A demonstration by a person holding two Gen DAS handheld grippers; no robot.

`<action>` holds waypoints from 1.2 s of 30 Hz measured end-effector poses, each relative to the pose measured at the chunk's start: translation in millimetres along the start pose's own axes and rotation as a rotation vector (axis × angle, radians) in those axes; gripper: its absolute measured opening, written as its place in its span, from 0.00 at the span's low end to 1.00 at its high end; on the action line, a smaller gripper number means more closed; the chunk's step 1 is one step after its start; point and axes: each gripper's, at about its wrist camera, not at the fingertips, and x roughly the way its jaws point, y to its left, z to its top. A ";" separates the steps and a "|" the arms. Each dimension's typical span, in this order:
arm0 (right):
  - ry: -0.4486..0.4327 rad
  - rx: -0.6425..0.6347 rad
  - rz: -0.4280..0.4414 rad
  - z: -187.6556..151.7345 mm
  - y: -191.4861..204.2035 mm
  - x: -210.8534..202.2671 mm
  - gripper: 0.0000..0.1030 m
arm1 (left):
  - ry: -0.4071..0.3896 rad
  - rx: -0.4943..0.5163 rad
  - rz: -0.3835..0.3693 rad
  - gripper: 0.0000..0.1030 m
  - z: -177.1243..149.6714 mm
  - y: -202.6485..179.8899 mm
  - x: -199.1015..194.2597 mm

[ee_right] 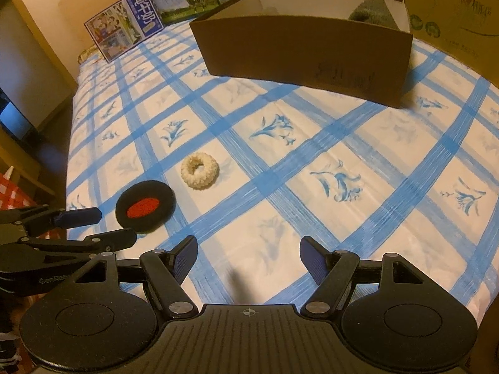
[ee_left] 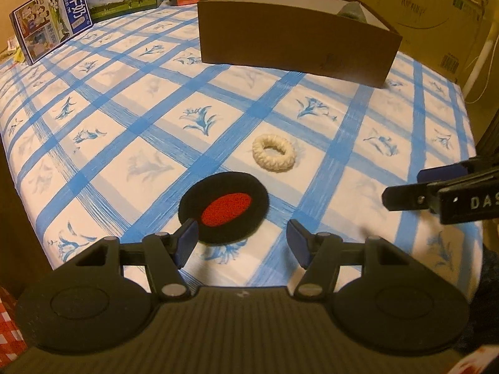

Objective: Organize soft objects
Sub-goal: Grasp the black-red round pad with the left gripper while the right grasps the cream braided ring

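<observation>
Left wrist view: blue-checked bed sheet [ee_left: 149,143], milk cartons [ee_left: 50,21] behind. Left tool [ee_left: 241,241] gapes wide just before the black pad [ee_left: 224,207]; right tool [ee_right: 248,257] wide, empty. Cream ring [ee_left: 273,153] nearby.

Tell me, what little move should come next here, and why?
Probably lower the left gripper a little onto the black round pad with the red centre and close. Its jaws stand open with nothing between them, the pad's near edge lies just ahead, and the brown cardboard box waits beyond.
</observation>
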 end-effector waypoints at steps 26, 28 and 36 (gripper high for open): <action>0.039 0.041 -0.036 9.7 -6.9 31.1 0.70 | -0.014 0.070 0.018 0.58 12.2 21.8 44.3; 0.032 0.042 -0.036 12.6 -7.1 33.2 0.70 | -0.020 0.093 0.010 0.59 12.4 23.0 43.3; 0.017 0.043 -0.036 21.5 -5.6 45.5 0.70 | -0.031 0.189 -0.024 0.71 15.2 28.0 53.3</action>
